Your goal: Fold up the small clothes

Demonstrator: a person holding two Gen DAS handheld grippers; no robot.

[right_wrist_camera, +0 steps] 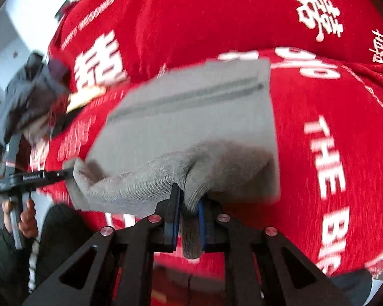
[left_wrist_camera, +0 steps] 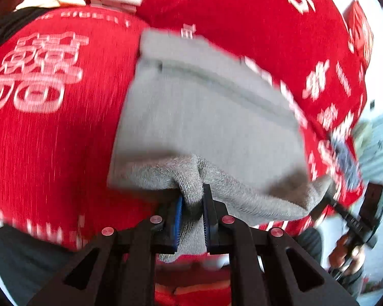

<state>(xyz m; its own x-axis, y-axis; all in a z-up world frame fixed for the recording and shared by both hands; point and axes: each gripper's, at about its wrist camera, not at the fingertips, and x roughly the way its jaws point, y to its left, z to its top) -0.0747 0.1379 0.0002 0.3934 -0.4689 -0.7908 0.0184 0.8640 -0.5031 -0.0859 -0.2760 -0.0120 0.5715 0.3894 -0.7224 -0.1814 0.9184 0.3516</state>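
Grey knit garment (left_wrist_camera: pixel 204 117) lies on the red printed cloth (left_wrist_camera: pixel 51 140), its near hem bunched and raised off it; left gripper (left_wrist_camera: pixel 192 211) clamped on the near-left part of that hem, right gripper (right_wrist_camera: pixel 187 216) clamped on the near-right; no earlier view, and blur hides how much cloth each pad holds, probably a full pinch. To fold well: carry both corners level and together toward the far edge by the stitched seam (right_wrist_camera: pixel 191 97); keep the hem taut between the grips; lay flat before letting go.
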